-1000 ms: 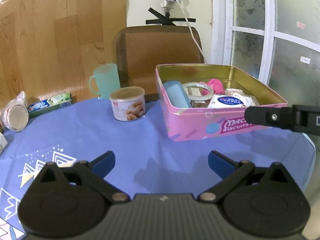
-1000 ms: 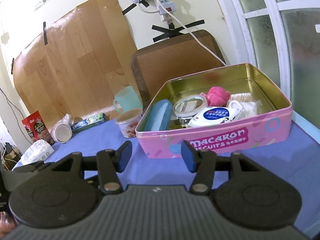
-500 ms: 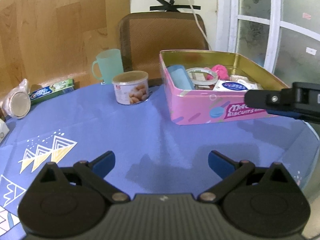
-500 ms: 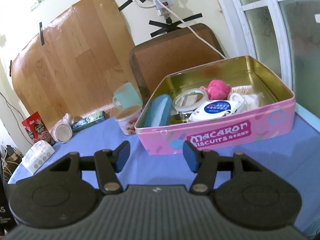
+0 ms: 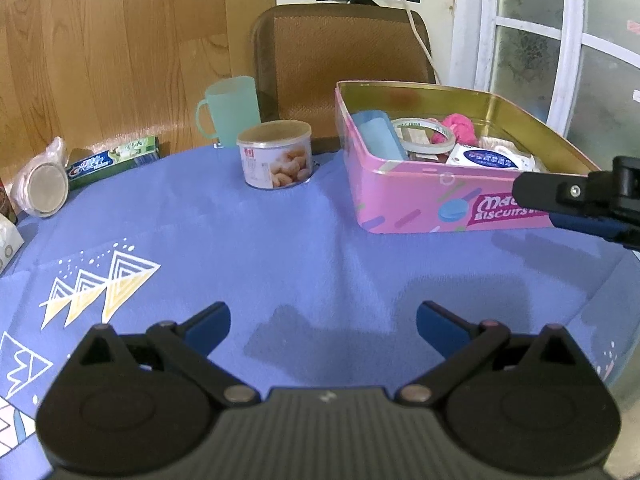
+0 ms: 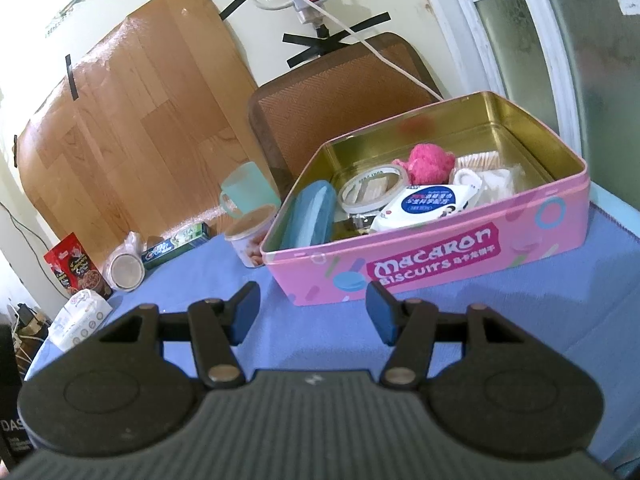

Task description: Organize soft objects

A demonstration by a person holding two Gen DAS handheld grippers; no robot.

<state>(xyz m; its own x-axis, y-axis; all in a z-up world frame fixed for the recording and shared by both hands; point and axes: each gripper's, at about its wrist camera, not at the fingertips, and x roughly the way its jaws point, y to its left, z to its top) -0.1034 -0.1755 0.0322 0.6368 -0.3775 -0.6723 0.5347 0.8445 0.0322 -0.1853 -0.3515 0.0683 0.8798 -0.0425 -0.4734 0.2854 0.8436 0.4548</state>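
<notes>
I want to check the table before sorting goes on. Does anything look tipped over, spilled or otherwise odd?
One thing: the plastic-wrapped jar at the table's left edge lies on its side, its round end facing the camera, beside the toothpaste box. The pink tin and the snack tub stand upright. No spill shows.
</notes>
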